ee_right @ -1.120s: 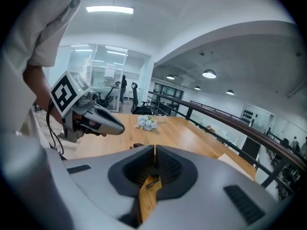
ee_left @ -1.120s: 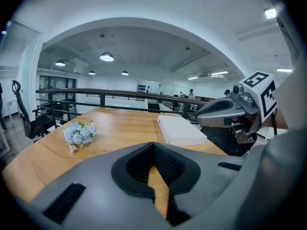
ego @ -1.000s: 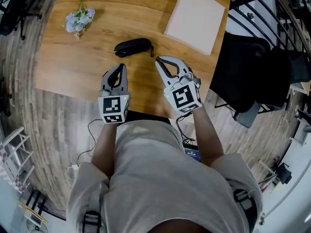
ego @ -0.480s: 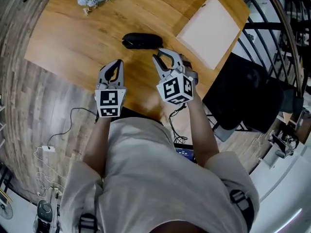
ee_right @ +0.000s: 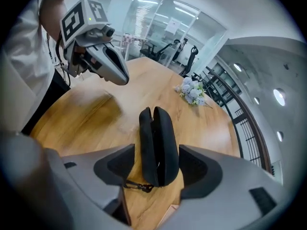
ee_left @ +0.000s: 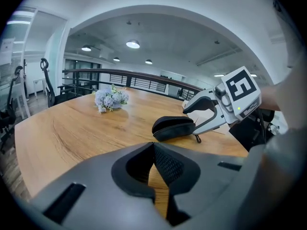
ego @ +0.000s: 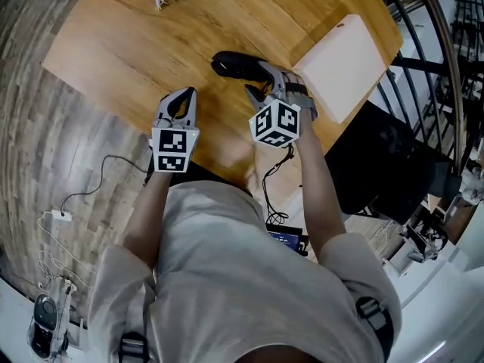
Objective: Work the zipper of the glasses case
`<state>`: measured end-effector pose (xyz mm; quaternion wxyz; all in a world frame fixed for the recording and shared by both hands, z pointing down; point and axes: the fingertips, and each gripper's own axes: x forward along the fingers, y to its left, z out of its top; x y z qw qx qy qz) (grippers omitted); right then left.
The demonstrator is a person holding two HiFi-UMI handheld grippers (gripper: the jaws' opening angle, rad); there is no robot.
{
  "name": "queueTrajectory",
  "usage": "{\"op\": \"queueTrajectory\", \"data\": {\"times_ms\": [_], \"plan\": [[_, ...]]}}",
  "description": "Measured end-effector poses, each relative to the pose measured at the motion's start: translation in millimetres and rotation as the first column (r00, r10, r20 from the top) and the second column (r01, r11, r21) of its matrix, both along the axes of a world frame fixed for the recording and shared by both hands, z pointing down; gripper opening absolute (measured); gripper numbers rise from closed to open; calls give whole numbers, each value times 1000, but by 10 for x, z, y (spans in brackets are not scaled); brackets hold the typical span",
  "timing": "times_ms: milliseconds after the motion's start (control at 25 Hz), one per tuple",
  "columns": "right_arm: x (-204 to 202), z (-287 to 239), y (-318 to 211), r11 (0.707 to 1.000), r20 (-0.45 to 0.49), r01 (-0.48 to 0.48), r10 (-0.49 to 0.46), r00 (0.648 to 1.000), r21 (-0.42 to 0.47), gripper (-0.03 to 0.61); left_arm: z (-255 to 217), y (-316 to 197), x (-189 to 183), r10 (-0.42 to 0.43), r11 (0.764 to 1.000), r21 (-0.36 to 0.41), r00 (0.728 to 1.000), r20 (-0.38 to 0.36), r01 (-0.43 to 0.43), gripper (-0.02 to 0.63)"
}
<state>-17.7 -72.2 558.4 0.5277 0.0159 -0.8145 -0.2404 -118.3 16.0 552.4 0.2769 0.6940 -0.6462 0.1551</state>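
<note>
Black closed case (ego: 234,64) on bench (ego: 121,51), right gripper (ego: 261,83) fingers opening astride its end, left gripper (ego: 184,99) hovering beside, fingers together, empty

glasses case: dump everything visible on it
The glasses case is a black, oblong clamshell, matte and fabric-like, with a zipper seam round its edge and a dark pull tab hanging at the near end. It looks zipped shut and lies flat on the wooden table. Its near end sits between the right tongs, whose jaws are opening; gaps show either side, so neither pad touches it.
</note>
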Motion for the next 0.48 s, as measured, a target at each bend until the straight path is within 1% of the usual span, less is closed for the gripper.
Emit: {"op": "queueTrajectory", "data": {"times_ms": [200,360,480], "plan": [[-66,194,-87,998,-67,58,-60,996,-26,308,17,-28,-15,40,999,-8,999,-4,-40,23],[-96,291,-163,998,-91,43,-48,995,-49,318,22,-15,-42,59,998,-17,998,-11,-59,23],[-113,348,-204,998,-105,43,-48,993,-42,319,19,-28,-74,72,997,-22,997,-13,-73,23]]}}
